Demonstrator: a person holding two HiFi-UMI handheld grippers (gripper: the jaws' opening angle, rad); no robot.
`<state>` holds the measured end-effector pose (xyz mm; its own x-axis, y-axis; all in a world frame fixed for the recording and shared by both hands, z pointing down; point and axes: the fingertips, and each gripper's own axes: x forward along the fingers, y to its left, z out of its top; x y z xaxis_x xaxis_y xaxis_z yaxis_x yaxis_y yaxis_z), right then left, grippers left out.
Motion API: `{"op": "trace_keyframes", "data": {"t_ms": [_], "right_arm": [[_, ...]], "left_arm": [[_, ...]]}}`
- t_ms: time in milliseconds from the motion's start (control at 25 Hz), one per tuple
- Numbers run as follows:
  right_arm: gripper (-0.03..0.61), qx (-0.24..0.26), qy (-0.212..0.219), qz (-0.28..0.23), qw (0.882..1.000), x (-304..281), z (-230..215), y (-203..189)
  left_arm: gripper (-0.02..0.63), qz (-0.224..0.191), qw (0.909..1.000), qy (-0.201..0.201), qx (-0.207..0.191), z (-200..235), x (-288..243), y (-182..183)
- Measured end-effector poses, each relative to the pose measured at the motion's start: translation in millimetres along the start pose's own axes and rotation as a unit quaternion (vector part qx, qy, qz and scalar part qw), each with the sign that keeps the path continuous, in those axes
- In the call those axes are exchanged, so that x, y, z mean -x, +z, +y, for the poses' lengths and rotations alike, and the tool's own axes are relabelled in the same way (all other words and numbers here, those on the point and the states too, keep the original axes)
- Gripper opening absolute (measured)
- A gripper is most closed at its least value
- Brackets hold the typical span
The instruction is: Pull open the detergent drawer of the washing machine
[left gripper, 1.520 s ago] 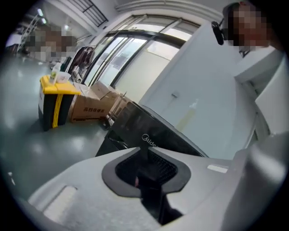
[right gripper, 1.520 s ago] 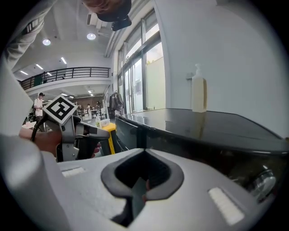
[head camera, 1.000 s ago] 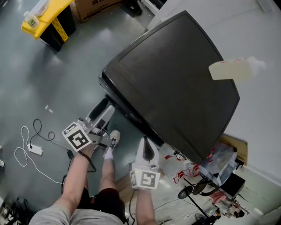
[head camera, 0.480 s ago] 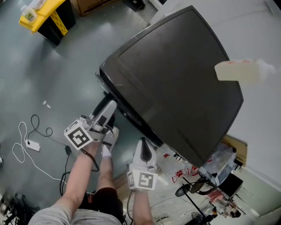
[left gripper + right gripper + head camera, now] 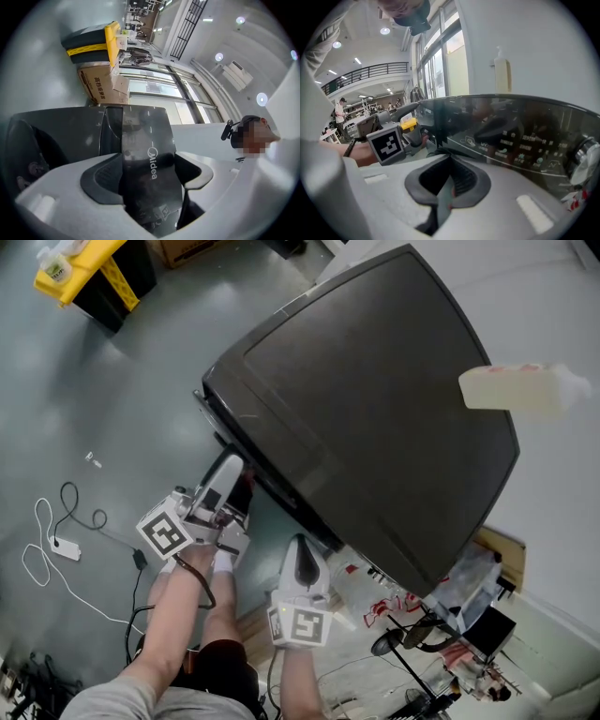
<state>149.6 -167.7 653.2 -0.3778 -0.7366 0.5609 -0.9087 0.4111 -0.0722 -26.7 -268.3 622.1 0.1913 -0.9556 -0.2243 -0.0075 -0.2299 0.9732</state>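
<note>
The dark washing machine (image 5: 366,409) fills the middle of the head view. My left gripper (image 5: 234,479) is at the top left corner of its front. In the left gripper view the glossy black drawer front (image 5: 145,154) with its white logo runs between the wide-spread jaws of the left gripper (image 5: 147,176). The jaws have just been opening and a dark gap shows beside the right pad (image 5: 194,171). My right gripper (image 5: 302,554) hangs lower in front of the machine. The right gripper (image 5: 446,180) is shut with nothing in it, facing the control panel (image 5: 520,140).
A pale detergent bottle (image 5: 511,388) stands on the machine's top by the wall. On the floor are a yellow-lidded bin (image 5: 80,273), a white cable (image 5: 56,540), red-and-white bags (image 5: 394,601) and a stand (image 5: 412,643). A dial (image 5: 586,154) sits at the panel's right.
The left gripper has rolled a little while staying at the machine's front left corner. The right gripper has sunk slightly.
</note>
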Motion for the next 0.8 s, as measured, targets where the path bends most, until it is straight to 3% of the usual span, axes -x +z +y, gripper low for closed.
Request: {"op": "trace_keyframes", "data": {"t_ms": [240, 800], "right_arm": [[0.003, -0.002, 0.002, 0.009, 1.000, 1.4, -1.0, -10.1], [0.003, -0.012, -0.007, 0.006, 1.000, 5.6, -6.6, -10.4]], "left_arm": [[0.344, -0.044, 0.9982, -0.008, 0.040, 2.5, -0.1, 0.9], [0.344, -0.075, 0.9938, -0.021, 0.079, 4.2, -0.4, 4.2]]}}
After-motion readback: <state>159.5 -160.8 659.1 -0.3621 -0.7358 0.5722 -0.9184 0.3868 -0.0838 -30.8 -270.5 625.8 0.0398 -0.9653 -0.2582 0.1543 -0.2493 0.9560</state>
